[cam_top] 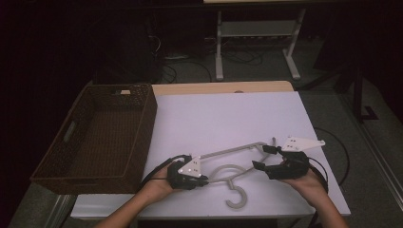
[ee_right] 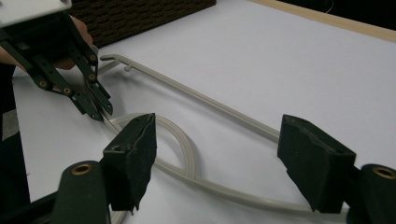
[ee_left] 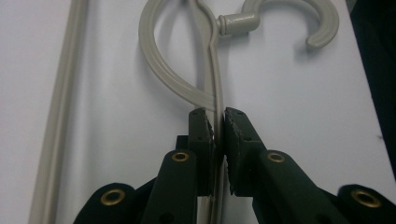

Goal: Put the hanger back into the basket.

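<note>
My left tongs clamp the smooth beige plastic hanger; right tongs gape, straddling its arm. Woven brown basket beyond left tongs; white table bare between.

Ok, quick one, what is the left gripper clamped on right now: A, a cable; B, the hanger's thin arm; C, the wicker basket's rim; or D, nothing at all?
B: in the left gripper view the left gripper has its pads pressed shut on the hanger, on its thin arm below the loop.
</note>
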Demonstrator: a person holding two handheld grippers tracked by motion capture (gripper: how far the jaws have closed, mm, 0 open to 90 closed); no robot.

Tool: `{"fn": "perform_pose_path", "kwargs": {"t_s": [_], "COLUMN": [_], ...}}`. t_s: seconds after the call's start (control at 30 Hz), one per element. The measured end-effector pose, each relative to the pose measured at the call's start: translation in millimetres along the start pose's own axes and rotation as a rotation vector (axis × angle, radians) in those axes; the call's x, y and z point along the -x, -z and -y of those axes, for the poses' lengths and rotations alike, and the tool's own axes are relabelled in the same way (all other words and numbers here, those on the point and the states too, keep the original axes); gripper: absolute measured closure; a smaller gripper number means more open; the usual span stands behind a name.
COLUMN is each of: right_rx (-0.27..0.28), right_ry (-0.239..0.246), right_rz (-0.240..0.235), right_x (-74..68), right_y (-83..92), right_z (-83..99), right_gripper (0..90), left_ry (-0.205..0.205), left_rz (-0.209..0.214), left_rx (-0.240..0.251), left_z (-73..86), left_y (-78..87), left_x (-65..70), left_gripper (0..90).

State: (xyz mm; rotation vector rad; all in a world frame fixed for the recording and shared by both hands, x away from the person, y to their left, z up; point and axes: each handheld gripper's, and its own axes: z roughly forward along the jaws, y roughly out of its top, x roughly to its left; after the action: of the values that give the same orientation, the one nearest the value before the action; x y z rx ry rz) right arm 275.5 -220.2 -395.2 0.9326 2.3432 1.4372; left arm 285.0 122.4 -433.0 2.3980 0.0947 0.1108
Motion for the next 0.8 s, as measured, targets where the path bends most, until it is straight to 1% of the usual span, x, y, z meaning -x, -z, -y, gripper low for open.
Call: {"fn": "perform_pose_path", "kwargs": {"t_s": [0.07,0.1,0.13,0.2,0.23,0.33,0.4,0.43,0.47,0.53,0.57,0.6,0.67,0.7,0.73,0.8], "right_rx": [0.002,0.002,0.002,0.005,0.009,0.019,0.02,0.025,0.025,0.03,0.032,0.031,0.033,0.036,0.036,0.042], "right_ry": [-0.002,-0.004,-0.004,-0.006,-0.004,-0.008,-0.006,-0.008,-0.008,-0.009,-0.011,-0.011,-0.011,-0.012,-0.012,-0.009], "right_rz": [0.001,0.002,0.002,0.006,0.007,0.012,0.013,0.017,0.017,0.019,0.02,0.019,0.02,0.025,0.025,0.031], "right_x": [0.2,0.1,0.1,0.1,0.5,1.1,1.3,1.5,1.5,1.6,1.5,1.6,1.7,2.1,2.1,3.0], "right_y": [0.3,0.6,0.6,1.8,2.2,3.2,3.5,4.0,4.0,5.0,5.1,5.5,5.7,6.2,6.2,7.4], "right_z": [-0.1,-0.2,-0.2,-0.5,-0.8,-1.0,-1.0,-1.1,-1.1,-1.5,-1.6,-1.7,-1.7,-1.7,-1.7,-1.9], "right_gripper": [27.8,27.9,27.9,28.0,28.1,28.2,28.2,28.2,28.2,28.2,28.3,28.2,28.2,28.2,28.2,28.3], "left_ry": [0.004,0.005,0.005,0.02,0.012,0.019,0.022,0.03,0.03,0.039,0.039,0.042,0.039,0.054,0.053,0.07], "left_rz": [-0.002,-0.014,-0.014,-0.028,-0.038,-0.054,-0.058,-0.066,-0.066,-0.08,-0.08,-0.086,-0.09,-0.092,-0.094,-0.095], "left_rx": [0.008,0.017,0.017,0.043,0.04,0.055,0.058,0.071,0.071,0.085,0.085,0.098,0.1,0.114,0.117,0.133], "left_z": [-2.1,-3.7,-3.7,-5.6,-6.5,-8.5,-9.3,-10.6,-10.6,-13.8,-13.8,-16.2,-17.3,-18.4,-18.9,-19.8], "left_y": [3.3,6.7,6.7,12.3,14.8,20.1,21.6,25.1,25.1,31.3,31.3,35.4,38.1,40.6,42.7,46.8], "left_x": [-0.5,-1.0,-1.0,-2.7,-3.5,-4.4,-4.8,-5.0,-5.0,-5.6,-5.6,-6.0,-6.6,-6.9,-7.8,-9.1], "left_gripper": [81.9,81.9,81.9,81.9,81.9,82.0,82.1,82.0,82.1,82.1,82.2,82.2,82.3,82.3,82.3,82.4]}}
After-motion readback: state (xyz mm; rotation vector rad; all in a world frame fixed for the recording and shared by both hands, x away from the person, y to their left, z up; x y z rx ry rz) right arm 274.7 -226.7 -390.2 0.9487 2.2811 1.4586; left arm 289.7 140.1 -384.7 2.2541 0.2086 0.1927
